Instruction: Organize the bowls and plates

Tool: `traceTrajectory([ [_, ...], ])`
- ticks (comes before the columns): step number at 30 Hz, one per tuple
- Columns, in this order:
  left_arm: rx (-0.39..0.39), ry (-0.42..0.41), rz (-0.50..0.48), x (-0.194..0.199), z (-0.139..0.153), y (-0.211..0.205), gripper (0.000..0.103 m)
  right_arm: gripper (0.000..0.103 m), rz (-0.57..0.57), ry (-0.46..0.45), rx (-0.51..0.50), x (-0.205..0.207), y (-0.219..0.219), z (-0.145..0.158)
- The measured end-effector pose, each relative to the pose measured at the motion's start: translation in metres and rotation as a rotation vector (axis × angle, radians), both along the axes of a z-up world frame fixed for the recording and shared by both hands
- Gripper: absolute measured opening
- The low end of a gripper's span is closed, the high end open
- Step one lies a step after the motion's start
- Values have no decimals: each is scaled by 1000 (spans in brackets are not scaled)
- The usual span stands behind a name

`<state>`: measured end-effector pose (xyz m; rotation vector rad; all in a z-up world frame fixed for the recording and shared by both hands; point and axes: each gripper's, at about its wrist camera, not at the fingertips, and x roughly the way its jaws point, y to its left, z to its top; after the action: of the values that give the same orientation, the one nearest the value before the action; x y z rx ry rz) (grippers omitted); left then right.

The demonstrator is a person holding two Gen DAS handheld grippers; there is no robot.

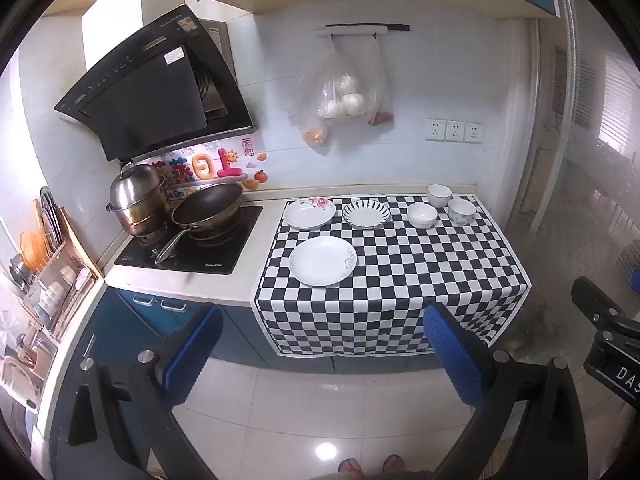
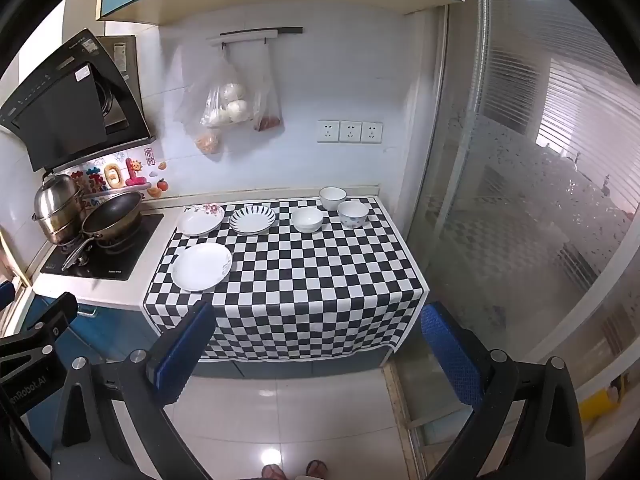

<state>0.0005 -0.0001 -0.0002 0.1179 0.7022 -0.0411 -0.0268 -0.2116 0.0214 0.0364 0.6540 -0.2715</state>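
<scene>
Three plates lie on a black-and-white checked cloth point(image 1: 400, 280): a white plate point(image 1: 322, 261) point(image 2: 202, 267) at the front left, a flower-edged plate point(image 1: 309, 212) point(image 2: 200, 219) behind it, and a blue-striped plate point(image 1: 366, 213) point(image 2: 252, 219) beside that. Three white bowls stand at the back right: one point(image 1: 422, 215) point(image 2: 307, 219), a rear one point(image 1: 439, 195) point(image 2: 332, 197), and a blue-patterned one point(image 1: 461, 211) point(image 2: 353, 213). My left gripper point(image 1: 324, 344) and right gripper point(image 2: 320, 344) hang open and empty over the floor, well short of the counter.
A steel pot point(image 1: 138, 204) and a wok point(image 1: 208, 210) sit on the hob left of the cloth, under a black hood point(image 1: 152, 92). A dish rack point(image 1: 48, 264) stands at far left. Bags point(image 1: 344, 100) hang on the wall. Glass door point(image 2: 540, 200) at right. Sandalled feet point(image 1: 372, 466) below.
</scene>
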Motion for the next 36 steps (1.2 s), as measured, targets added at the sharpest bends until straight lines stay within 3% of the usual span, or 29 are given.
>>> traceTrajectory([
  [36,7,-41,-19,0,9,-12,103,103,6,0,8,-7,-1,4],
])
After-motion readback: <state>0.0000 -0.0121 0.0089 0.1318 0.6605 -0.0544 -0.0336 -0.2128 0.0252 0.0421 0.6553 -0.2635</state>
